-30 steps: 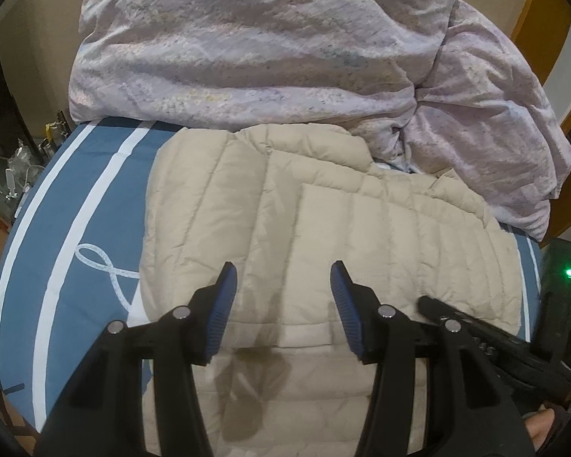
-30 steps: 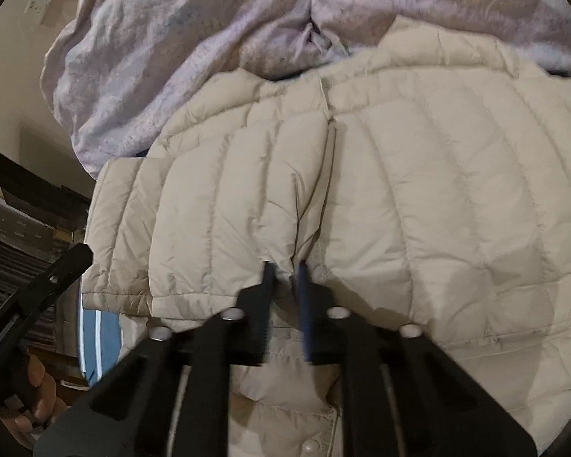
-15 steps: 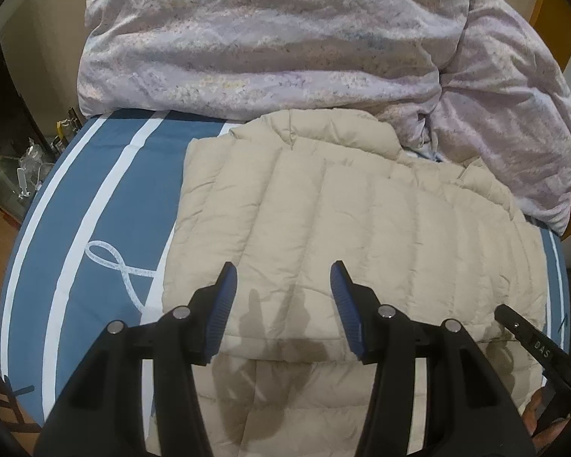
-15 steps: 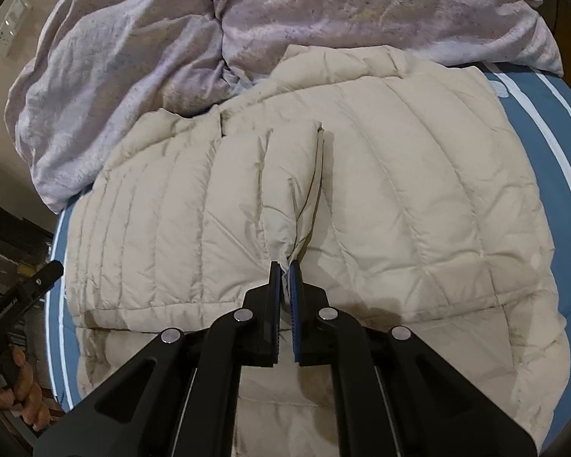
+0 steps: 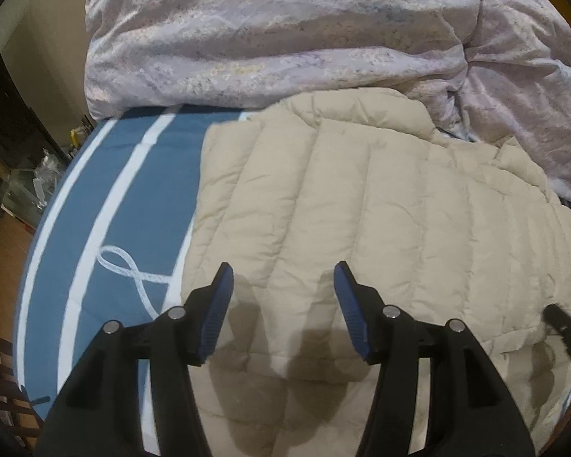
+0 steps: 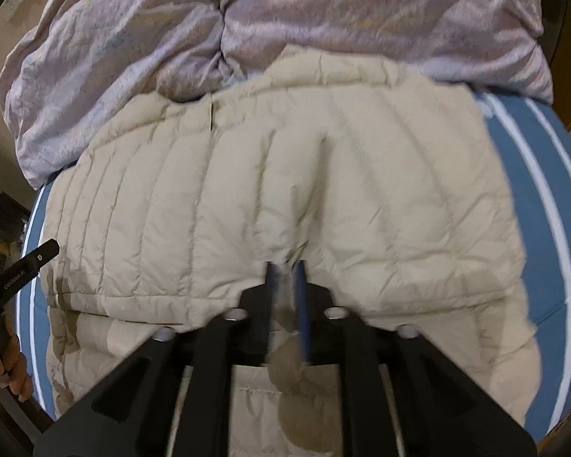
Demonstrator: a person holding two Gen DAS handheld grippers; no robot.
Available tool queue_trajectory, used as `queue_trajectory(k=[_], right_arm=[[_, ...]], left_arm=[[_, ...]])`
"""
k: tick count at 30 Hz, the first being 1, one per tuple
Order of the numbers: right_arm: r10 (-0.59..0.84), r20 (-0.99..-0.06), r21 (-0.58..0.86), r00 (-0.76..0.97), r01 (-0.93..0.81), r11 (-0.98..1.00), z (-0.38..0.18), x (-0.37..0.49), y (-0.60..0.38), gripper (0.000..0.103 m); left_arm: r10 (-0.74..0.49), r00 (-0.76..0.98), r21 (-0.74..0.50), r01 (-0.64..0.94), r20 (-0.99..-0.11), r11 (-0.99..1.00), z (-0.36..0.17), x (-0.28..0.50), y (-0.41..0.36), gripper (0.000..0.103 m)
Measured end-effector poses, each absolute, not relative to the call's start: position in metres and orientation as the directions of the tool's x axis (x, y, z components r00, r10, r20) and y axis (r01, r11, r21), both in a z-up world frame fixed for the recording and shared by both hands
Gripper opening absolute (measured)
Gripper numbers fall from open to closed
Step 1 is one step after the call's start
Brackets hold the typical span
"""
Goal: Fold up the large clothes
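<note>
On blue striped bedsheet point(image 5: 133, 198): beige puffer jacket point(image 5: 380, 209) folded, lilac duvet point(image 5: 285, 30) at 12 o'clock | left gripper point(image 5: 283, 278) wide, opening, empty, over jacket | right gripper point(image 6: 285, 270) narrow, opening, jacket fold between pads

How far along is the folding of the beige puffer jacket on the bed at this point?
Done: the beige puffer jacket lies on the blue striped bedspread with its side parts folded in, leaving a fairly compact block. In hand: the right tool is opening, a pinch of fabric between its jaws; the left tool hovers open above the jacket. Left: the lower part still sticks out, so probably a final fold.
</note>
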State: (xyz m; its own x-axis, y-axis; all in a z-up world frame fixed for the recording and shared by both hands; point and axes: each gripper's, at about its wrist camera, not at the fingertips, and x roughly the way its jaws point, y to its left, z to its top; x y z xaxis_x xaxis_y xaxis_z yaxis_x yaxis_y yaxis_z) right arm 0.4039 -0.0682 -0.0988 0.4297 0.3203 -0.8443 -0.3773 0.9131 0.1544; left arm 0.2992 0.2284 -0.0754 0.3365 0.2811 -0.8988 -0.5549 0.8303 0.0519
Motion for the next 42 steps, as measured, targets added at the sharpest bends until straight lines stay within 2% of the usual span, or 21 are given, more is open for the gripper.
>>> queue_trajectory(k=[1,2,6,8,14,23,32,37,38,40,41,42], right_arm=[[0.320,-0.830,0.144,0.456,-0.379,0.914,-0.093,0.404,-0.070,0.048],[0.317,-0.816,0.132,0.483,-0.379,0.916,-0.089,0.403,-0.070,0.050],[0.343,-0.764,0.100,0.546,-0.425,0.899,-0.072,0.405,-0.060,0.049],[0.365,-0.762,0.098,0.535,-0.461,0.882,-0.073,0.405,-0.051,0.042],[0.348,-0.813,0.058,0.467,-0.529,0.847,-0.101,0.409,-0.027,0.033],[0.327,-0.860,0.100,0.392,-0.498,0.861,-0.131,0.422,-0.030,0.033],[0.310,-0.850,0.050,0.425,-0.522,0.852,-0.135,0.421,-0.022,0.033],[0.317,-0.855,0.068,0.410,-0.518,0.853,-0.135,0.421,-0.022,0.034],[0.323,-0.860,0.083,0.396,-0.516,0.853,-0.134,0.422,-0.023,0.039],[0.349,-0.868,0.136,0.352,-0.507,0.851,-0.128,0.422,-0.029,0.057],[0.358,-0.867,0.152,0.346,-0.500,0.853,-0.124,0.422,-0.033,0.076],[0.361,-0.859,0.153,0.363,-0.490,0.858,-0.118,0.419,-0.040,0.081]], left_arm=[[0.295,0.339,0.063,-0.555,-0.893,0.830,-0.075,0.299,0.229,0.057],[0.307,0.342,0.073,-0.554,-0.888,0.829,-0.075,0.300,0.230,0.058],[0.334,0.337,0.106,-0.546,-0.880,0.831,-0.079,0.305,0.233,0.059],[0.338,0.332,0.116,-0.541,-0.881,0.833,-0.083,0.308,0.233,0.059],[0.331,0.301,0.135,-0.525,-0.894,0.841,-0.102,0.312,0.230,0.059],[0.309,0.297,0.125,-0.507,-0.903,0.853,-0.121,0.312,0.229,0.063],[0.300,0.316,0.108,-0.504,-0.900,0.857,-0.131,0.313,0.230,0.063],[0.279,0.311,0.091,-0.505,-0.909,0.858,-0.128,0.313,0.234,0.064],[0.271,0.308,0.082,-0.510,-0.912,0.856,-0.126,0.313,0.236,0.064],[0.240,0.318,0.038,-0.530,-0.917,0.847,-0.117,0.307,0.242,0.063],[0.230,0.328,0.019,-0.538,-0.916,0.843,-0.112,0.303,0.244,0.063],[0.221,0.341,0.001,-0.543,-0.914,0.840,-0.106,0.297,0.246,0.063]])
